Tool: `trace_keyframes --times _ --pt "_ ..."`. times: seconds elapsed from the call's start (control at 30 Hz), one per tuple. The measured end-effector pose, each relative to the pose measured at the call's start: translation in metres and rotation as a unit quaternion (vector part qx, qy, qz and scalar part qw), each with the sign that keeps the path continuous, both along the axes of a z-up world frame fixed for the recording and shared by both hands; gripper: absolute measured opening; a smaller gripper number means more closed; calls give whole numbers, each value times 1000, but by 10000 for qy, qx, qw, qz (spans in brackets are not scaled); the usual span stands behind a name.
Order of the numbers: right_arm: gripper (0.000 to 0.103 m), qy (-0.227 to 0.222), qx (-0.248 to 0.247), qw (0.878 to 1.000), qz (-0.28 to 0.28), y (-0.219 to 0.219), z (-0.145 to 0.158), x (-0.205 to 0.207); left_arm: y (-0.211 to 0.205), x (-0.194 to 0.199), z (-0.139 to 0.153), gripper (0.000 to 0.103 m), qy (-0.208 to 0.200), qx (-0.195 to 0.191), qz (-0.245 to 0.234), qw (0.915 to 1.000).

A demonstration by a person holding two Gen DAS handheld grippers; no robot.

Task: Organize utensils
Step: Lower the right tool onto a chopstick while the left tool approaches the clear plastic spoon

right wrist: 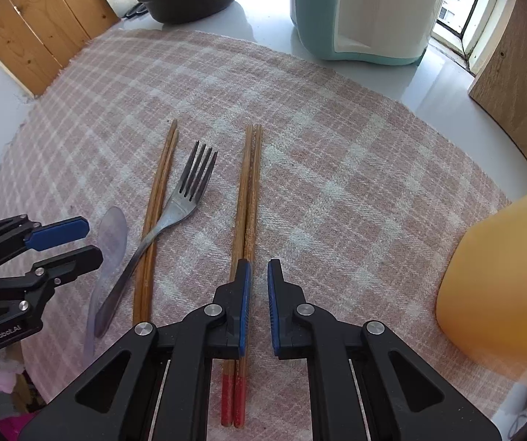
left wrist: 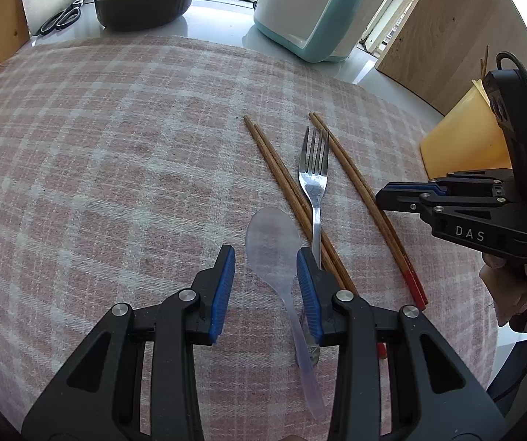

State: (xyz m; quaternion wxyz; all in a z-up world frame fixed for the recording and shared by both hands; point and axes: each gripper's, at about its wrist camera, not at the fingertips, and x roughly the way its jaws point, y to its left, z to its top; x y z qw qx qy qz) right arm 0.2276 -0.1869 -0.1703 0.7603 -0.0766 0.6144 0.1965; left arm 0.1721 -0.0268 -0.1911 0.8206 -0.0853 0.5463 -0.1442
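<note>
Four items wait on the checked cloth: a clear plastic spoon, a fork and two pairs of chopsticks. All lie lengthwise towards the cloth's near edge. The left gripper hangs over the spoon with its jaws spread, one pad on either side of the neck; the left pad is clear of the plastic, so no pinch yet. The fork's handle crosses the plain chopsticks just beside it. Over on the right, the right gripper points steeply down, jaws all but pressed together, with only cloth showing in the slit. The red-tipped chopsticks run under its left finger, not between the pads. A yellow container stands at the cloth's right edge, probably the destination. My read: the pick-up step is in hand. Next, the left jaws must close on the spoon's neck, and the right must reopen and centre over its pair.
</note>
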Motion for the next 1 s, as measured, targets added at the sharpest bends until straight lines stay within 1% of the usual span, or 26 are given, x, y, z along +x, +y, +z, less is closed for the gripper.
trace_keyframes --times 0.17,0.27,0.37,0.5,0.67,0.8,0.9,0.97,1.0 --pt "7 59 10 9999 91 4 -1 3 -2 0 -3 35 62 61 -35 10000" --pt "7 6 -121 9998 158 6 -1 2 -3 -1 -4 35 74 109 -70 9999" --pt "8 197 -7 9997 129 8 -8 5 -1 -1 -5 35 86 99 -54 9999" --pt "5 57 -275 9991 322 13 -8 2 1 2 -5 35 85 106 -34 9999" --pt "5 41 -402 9987 305 20 -9 11 -5 5 -8 35 108 134 -88 9998" --pt "5 45 -502 9980 390 26 -10 16 -16 9 -7 35 6 311 -261 9992" --pt "5 74 -547 9977 405 26 -9 17 -21 13 -6 35 -44 394 -287 9988" --pt "5 56 -618 9972 420 22 -8 18 -24 14 -6 28 -117 510 -301 9982" --pt "5 40 -660 9969 419 22 -9 18 -25 14 -6 19 -150 595 -319 9976"
